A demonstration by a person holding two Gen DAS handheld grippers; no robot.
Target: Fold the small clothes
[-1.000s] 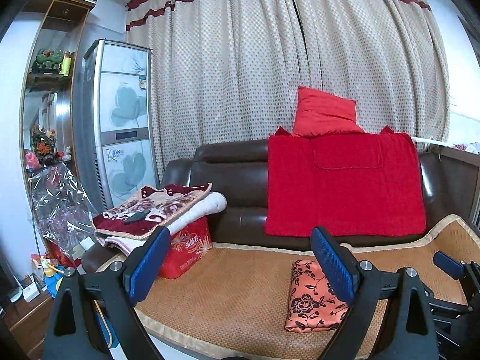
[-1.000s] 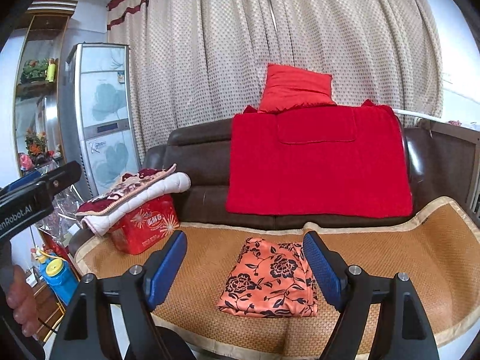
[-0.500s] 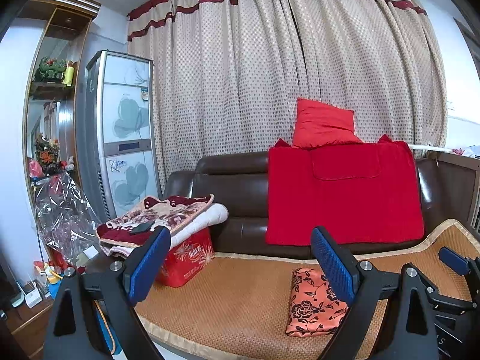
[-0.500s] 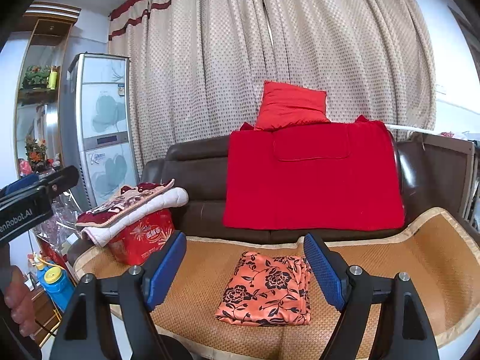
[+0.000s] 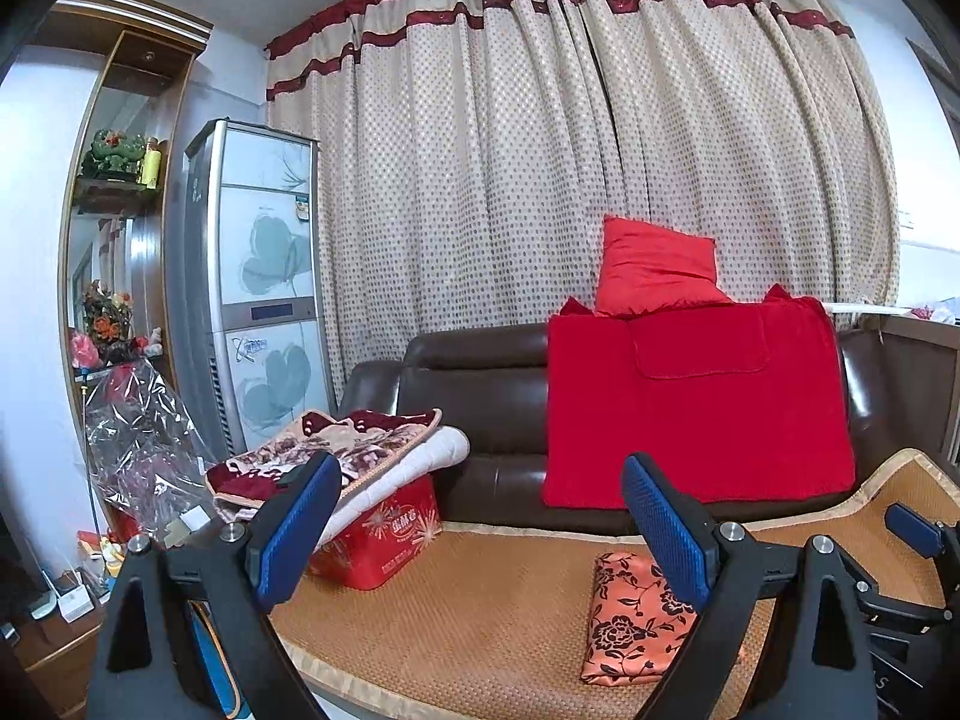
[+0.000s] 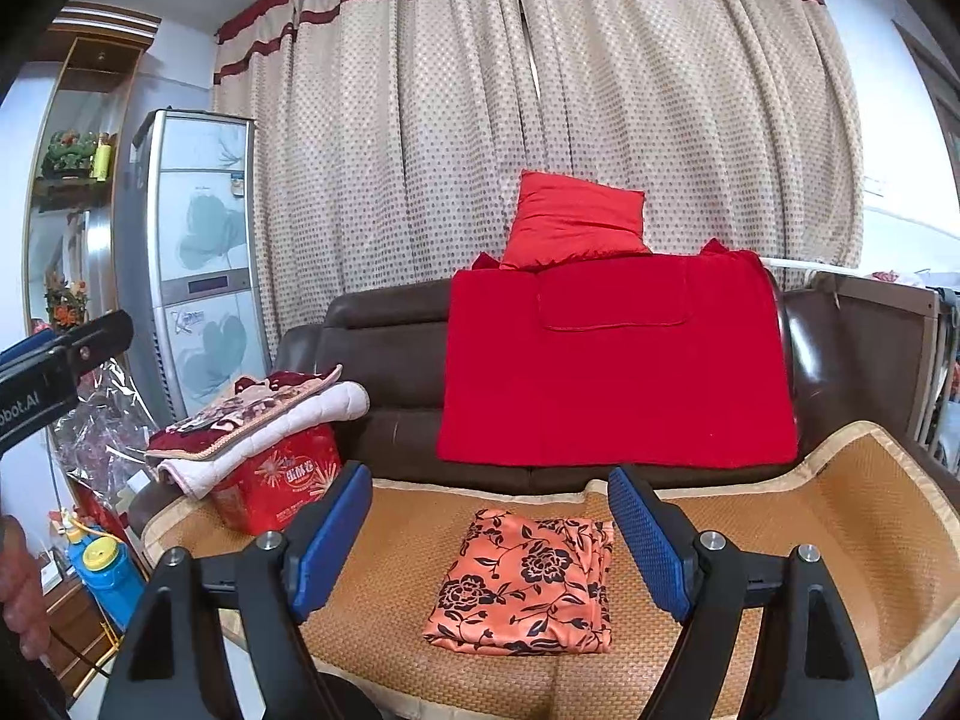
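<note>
Nearest the cameras, the left claw (image 5: 480, 531) has its blue pads spread wide and grips nothing; it is held above the front edge of the sofa. The right claw (image 6: 489, 543) is likewise spread and empty, and in its view the two pads frame the folded cloth from above without touching it.

Between and just past the claws, the folded orange cloth (image 6: 525, 585) with black flowers lies flat on the woven mat (image 6: 810, 540) that covers the sofa seat. It is a tidy square with its layered edges on the right side. In the left view the same cloth (image 5: 636, 618) shows just beside the right pad, partly hidden by it.

Farther left on the mat stands a red box (image 6: 276, 489) with a stack of folded blankets (image 6: 252, 420) resting on top. Behind the cloth, a red blanket (image 6: 612, 360) hangs over the dark brown sofa (image 6: 384, 360) back, and a red cushion (image 6: 576, 222) sits on top of it.

Beyond the sofa hangs a dotted beige curtain (image 6: 540, 120). At the far left stand a tall white appliance (image 6: 198, 252) with flower prints and a wooden shelf (image 5: 114, 192).
</note>
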